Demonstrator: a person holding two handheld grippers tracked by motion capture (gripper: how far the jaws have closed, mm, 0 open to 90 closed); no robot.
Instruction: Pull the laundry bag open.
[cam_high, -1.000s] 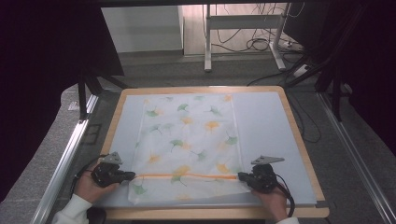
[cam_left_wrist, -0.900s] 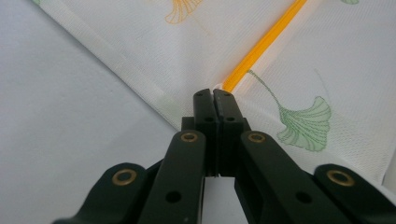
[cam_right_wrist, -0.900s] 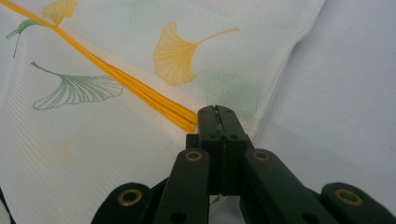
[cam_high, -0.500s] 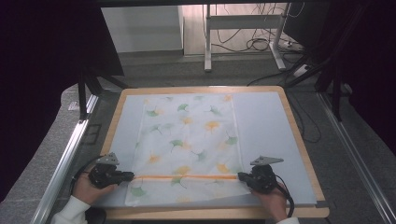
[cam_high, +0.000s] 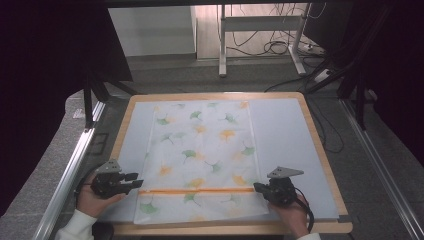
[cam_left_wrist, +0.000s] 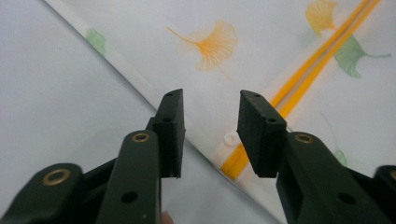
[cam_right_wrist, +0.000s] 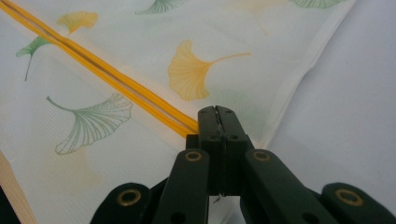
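Our right gripper (cam_right_wrist: 217, 112) grips the cloth (cam_high: 202, 150) by its orange stripe (cam_high: 200, 190); our left gripper's (cam_left_wrist: 210, 116) fingers have just opened, released.

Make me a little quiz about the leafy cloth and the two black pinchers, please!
1. True or false: the left gripper has its jaws apart, with nothing pinched between them.
2. What does the right gripper pinch? A) a cable B) the edge of the leaf-print cloth C) the table's wooden rim
3. What colour is the stripe that runs across the cloth between the two grippers?

Key: 1 true, the left jaws have just been opening and stand beside the cloth's edge. 2 B, they are closed on the cloth right at the stripe's end. 3 orange.
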